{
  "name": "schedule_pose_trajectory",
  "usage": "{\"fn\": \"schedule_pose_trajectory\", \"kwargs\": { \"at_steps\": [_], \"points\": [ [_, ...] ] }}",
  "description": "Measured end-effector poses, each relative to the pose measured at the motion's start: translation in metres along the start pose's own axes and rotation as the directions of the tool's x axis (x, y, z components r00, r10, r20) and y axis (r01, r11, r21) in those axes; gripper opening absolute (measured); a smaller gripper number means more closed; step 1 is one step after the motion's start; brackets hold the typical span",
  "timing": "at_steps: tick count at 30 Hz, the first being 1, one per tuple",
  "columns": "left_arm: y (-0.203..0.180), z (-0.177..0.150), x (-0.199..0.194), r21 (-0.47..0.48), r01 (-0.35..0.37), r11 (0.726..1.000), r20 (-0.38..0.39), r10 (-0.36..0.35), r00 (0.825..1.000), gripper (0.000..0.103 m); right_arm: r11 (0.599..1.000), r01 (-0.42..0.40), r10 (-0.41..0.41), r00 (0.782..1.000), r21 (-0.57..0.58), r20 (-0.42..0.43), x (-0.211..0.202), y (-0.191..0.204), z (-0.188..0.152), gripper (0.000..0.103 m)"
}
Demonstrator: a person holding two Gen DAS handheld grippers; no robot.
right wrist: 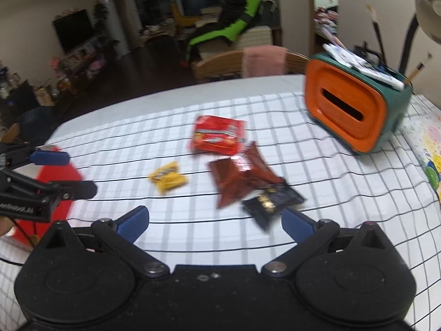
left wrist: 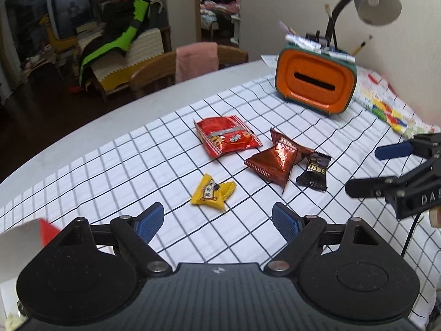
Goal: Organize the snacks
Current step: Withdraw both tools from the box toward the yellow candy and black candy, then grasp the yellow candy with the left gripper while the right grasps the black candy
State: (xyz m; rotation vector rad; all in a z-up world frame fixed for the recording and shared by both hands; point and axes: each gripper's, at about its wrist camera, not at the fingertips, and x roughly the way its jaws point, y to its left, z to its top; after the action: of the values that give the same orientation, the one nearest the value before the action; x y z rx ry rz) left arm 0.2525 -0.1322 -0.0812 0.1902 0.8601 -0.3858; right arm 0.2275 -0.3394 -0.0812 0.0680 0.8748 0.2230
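- Left gripper (left wrist: 217,220): jaws wide, nothing between them, poised above the checked tabletop (left wrist: 115,171).
- Right gripper (right wrist: 215,220): jaws spread wide, empty.
- Yellow snack (left wrist: 213,191) lies just ahead of the left gripper at 12 o'clock.
- Red packet (left wrist: 227,136) lies beyond it; brown packet (left wrist: 275,160) and black packet (left wrist: 314,172) at 2 o'clock, touching.
- Orange box (left wrist: 315,84) stands far back at 1 o'clock.
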Motion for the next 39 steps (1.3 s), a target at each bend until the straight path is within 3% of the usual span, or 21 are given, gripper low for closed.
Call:
{"fn": "schedule_pose_trajectory", "kwargs": {
  "at_steps": [9,18,25,32,37,39],
  "points": [
    [-0.004,0.017,0.07,0.034,-0.004,0.999,-0.116,0.008,0.993,0.086,0.973,0.119,-0.107,0.992,0.199,-0.068,0.059,-0.046,0.005,0.102],
    [0.002,0.028,0.124,0.061,0.003,0.998,-0.2,0.009,0.98,0.086,0.927,0.224,-0.19,0.972,0.302,-0.137,0.105,-0.059,0.006,0.098],
    [0.01,0.03,0.16,0.05,0.002,0.999,-0.262,0.011,0.965,0.086,0.912,0.273,-0.232,0.959,0.306,-0.165,0.121,-0.057,0.007,0.092],
    [0.014,0.034,0.173,0.032,-0.011,0.999,-0.272,0.019,0.962,0.085,0.911,0.315,-0.282,0.947,0.265,-0.157,0.127,-0.047,0.008,0.081],
    [0.012,0.033,0.169,0.028,0.011,1.0,-0.267,-0.003,0.964,0.07,0.913,0.337,-0.311,0.94,0.231,-0.142,0.126,-0.041,0.007,0.066],
    [0.01,0.033,0.166,0.02,0.02,1.0,-0.265,-0.014,0.964,0.054,0.913,0.342,-0.318,0.938,0.224,-0.134,0.124,-0.041,0.005,0.058]
  ]
}}
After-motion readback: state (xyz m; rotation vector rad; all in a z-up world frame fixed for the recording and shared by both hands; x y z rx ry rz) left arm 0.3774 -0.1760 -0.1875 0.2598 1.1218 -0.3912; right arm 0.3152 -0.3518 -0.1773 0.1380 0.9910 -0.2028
